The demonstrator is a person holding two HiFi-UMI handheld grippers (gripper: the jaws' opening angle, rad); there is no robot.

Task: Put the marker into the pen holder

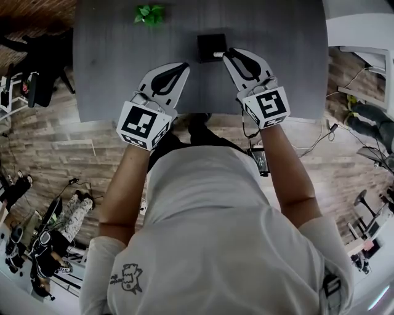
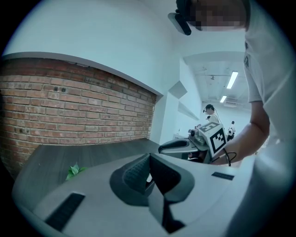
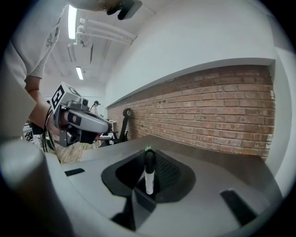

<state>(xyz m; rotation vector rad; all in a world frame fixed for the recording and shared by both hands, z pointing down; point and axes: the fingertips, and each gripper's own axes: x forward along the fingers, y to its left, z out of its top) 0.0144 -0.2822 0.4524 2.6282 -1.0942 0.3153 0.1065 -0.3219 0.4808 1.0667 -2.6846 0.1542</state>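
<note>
A black square pen holder [image 1: 211, 47] stands on the dark grey table [image 1: 111, 55], near its middle. My right gripper [image 1: 226, 55] is just right of the holder and shut on a marker [image 3: 149, 172] with a white body and a black cap. The marker stands upright between the jaws, with its lower end at the top of the black holder [image 3: 142, 203]. A short white piece of the marker [image 1: 217, 55] shows at the holder's near right corner. My left gripper [image 1: 183, 65] hovers over the table left of the holder, its jaws closed together and empty.
A small green plant [image 1: 149, 13] sits at the table's far edge, beyond the holder. The table's near edge runs just under both hands. A brick wall [image 3: 222, 111] stands behind the table. Chairs and cables lie on the wooden floor around it.
</note>
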